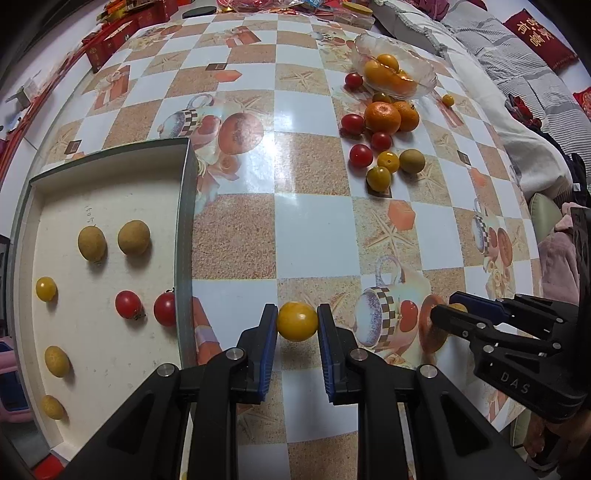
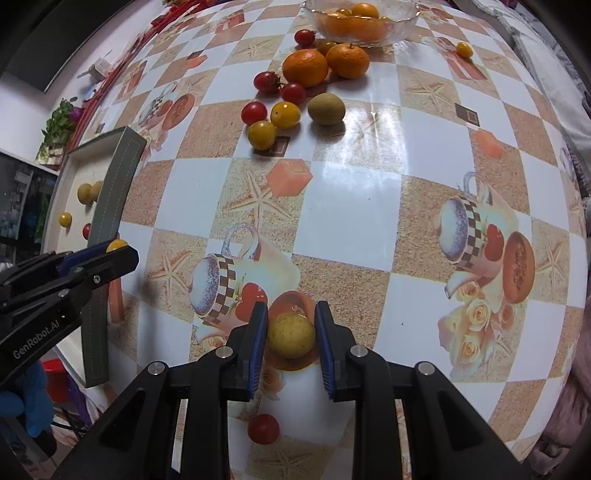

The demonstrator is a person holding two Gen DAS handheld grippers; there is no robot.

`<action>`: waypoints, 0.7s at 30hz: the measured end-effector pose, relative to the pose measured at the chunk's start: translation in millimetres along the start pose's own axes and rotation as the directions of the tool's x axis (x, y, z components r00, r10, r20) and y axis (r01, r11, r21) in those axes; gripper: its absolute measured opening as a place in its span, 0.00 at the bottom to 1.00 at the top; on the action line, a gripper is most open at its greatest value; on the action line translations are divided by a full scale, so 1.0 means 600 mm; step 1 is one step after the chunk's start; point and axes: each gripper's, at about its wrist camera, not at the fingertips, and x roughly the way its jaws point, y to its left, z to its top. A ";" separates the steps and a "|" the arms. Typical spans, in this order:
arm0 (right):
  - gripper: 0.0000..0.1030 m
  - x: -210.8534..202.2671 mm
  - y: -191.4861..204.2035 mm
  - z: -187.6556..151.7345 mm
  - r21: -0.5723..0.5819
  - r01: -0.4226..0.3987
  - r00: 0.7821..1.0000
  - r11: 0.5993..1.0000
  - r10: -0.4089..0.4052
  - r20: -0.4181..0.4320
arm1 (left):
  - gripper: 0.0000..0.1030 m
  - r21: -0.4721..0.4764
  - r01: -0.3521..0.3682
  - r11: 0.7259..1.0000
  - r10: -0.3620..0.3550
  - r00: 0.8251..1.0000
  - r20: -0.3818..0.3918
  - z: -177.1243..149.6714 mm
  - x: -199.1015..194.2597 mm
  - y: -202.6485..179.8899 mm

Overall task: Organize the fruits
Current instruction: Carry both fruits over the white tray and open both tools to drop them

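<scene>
My left gripper (image 1: 297,321) is shut on a yellow cherry tomato (image 1: 297,322), held above the table just right of the white tray (image 1: 110,206). The tray holds several brown-green round fruits (image 1: 133,237), two red tomatoes (image 1: 128,304) and a yellow tomato (image 1: 46,288). My right gripper (image 2: 291,334) is shut on a pale brown-green round fruit (image 2: 291,335); it also shows at the right of the left wrist view (image 1: 452,314). A loose pile of oranges (image 2: 306,67), red and yellow tomatoes (image 2: 284,114) and a brown-green fruit (image 2: 326,109) lies mid-table.
A glass bowl (image 2: 399,22) with oranges stands at the far side. A single red tomato (image 2: 263,428) lies under my right gripper, and a small yellow tomato (image 2: 464,49) sits far right. Red boxes (image 1: 110,40) line the far left edge. Bedding (image 1: 517,74) lies to the right.
</scene>
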 end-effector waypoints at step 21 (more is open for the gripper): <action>0.27 -0.078 0.128 0.083 -0.148 -0.101 0.993 0.984 0.109 0.041 | 0.22 -0.132 -0.038 0.991 0.049 0.995 0.083 -0.023 -0.085 0.101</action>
